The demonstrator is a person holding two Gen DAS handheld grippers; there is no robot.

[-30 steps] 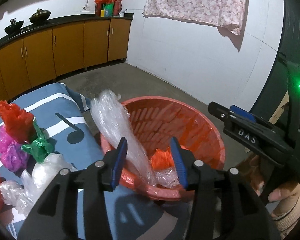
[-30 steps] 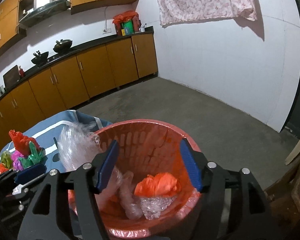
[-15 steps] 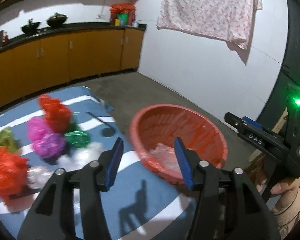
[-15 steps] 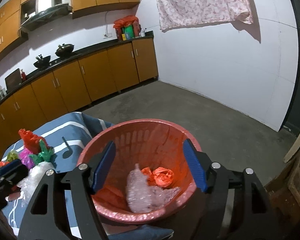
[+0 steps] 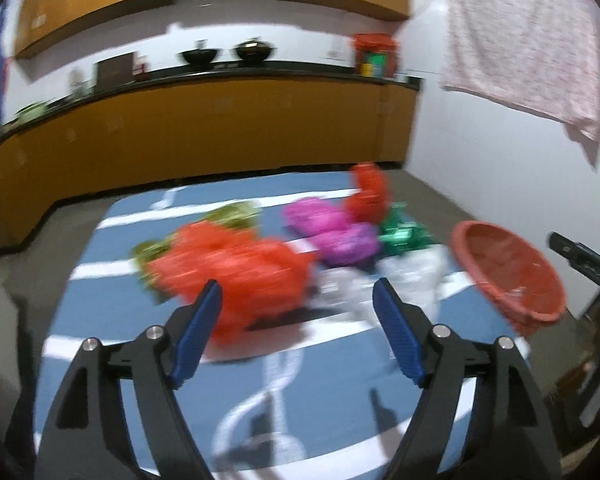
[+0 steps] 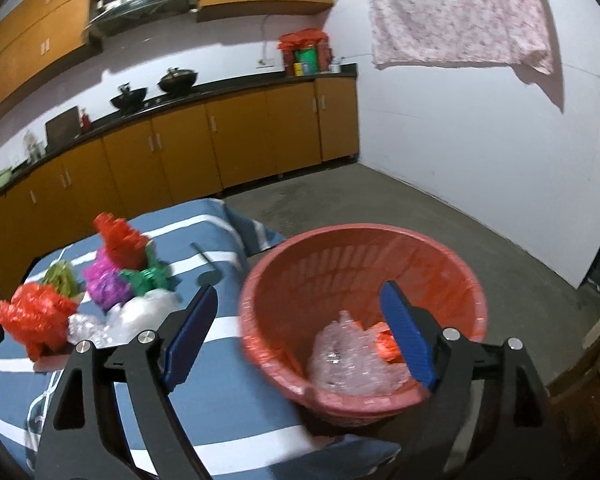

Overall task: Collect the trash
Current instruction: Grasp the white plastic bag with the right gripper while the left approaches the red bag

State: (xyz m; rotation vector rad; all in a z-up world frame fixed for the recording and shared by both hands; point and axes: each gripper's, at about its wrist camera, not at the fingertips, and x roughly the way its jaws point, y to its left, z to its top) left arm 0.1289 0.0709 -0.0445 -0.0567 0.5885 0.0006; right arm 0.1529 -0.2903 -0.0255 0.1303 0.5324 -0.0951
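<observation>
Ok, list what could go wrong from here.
1. The red basket sits at the blue striped cloth's edge; a bump might tip it off.
2. The bags lie bunched together: the open left tongs may drag the clear bag along with the orange bag.
3. The left view is blurred, so aim may be off.

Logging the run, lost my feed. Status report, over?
Left gripper open, empty. Right gripper open, empty. Crumpled plastic bags on blue striped cloth; red plastic basket holds some. Nothing blocking.
</observation>
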